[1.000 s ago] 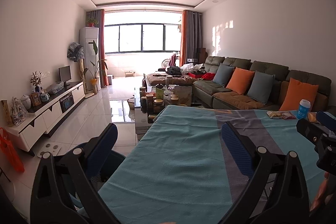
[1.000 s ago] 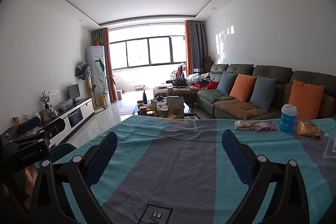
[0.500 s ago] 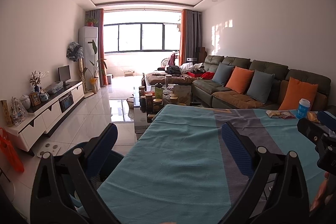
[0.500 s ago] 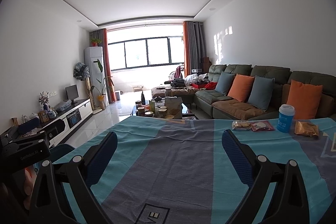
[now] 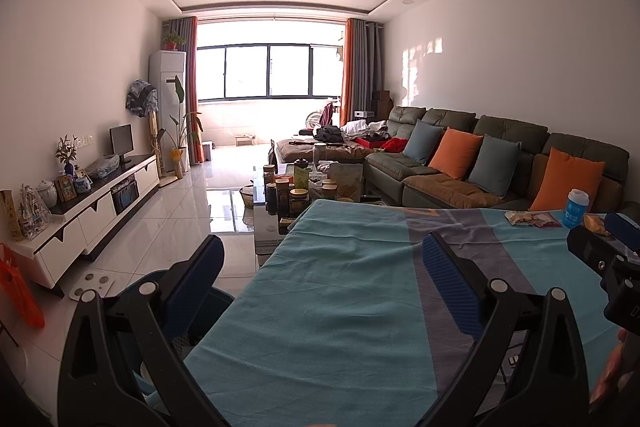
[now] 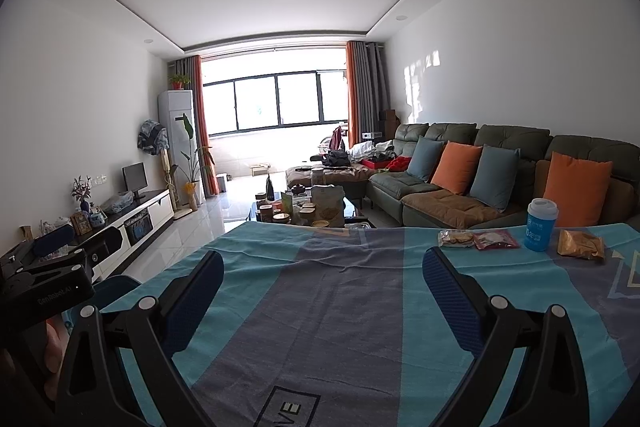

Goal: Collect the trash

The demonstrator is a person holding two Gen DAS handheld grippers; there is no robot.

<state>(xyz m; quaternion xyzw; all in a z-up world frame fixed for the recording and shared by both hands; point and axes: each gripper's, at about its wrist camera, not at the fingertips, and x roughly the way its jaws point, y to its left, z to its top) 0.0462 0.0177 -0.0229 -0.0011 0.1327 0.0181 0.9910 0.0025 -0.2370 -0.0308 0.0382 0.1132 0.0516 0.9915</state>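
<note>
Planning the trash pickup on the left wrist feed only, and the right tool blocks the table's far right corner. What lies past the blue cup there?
Observer: A crumpled gold packet lies flat on the tablecloth, just right of the blue cup and apart from it.
Operator: Is the right tool open or shut? I only see its side.
Observer: The right tool is open and empty, with bare cloth between its fingers; the packet is ahead of it and off to its right.
</note>
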